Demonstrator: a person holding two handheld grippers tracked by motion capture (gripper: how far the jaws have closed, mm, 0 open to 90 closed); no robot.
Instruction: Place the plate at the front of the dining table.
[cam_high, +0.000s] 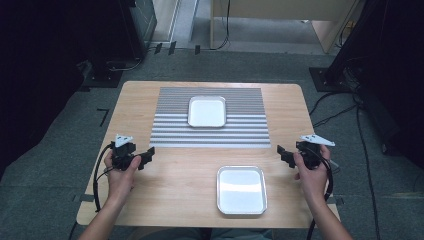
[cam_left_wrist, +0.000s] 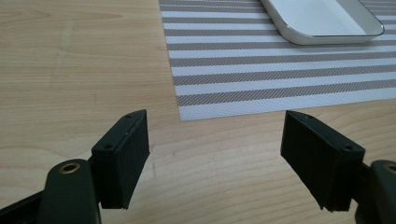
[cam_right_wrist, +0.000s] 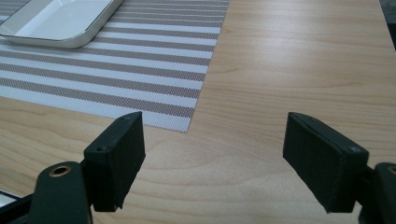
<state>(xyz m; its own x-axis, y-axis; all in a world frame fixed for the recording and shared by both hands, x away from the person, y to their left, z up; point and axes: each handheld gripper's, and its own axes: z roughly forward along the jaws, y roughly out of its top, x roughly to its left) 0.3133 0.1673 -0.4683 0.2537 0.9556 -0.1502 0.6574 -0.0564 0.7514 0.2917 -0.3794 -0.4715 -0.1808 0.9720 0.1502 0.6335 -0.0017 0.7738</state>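
Left gripper (cam_left_wrist: 215, 158) sits low over the wooden table (cam_left_wrist: 70, 70), jaws wide apart w/ nothing between them but bare wood; left pad (cam_left_wrist: 123, 158) and right pad (cam_left_wrist: 317, 158) are both black, blocky, angled slightly inward; a brass-coloured screw hole shows on the left jaw's arm near the bottom edge. Beyond the jaws lies a striped placemat (cam_left_wrist: 261, 70), grey & white bands, its near corner just ahead of the left pad; a shallow metal tray (cam_left_wrist: 322, 35) rests on the mat at top right, partly cut off by the frame; tray's inside looks white, rim rounded.
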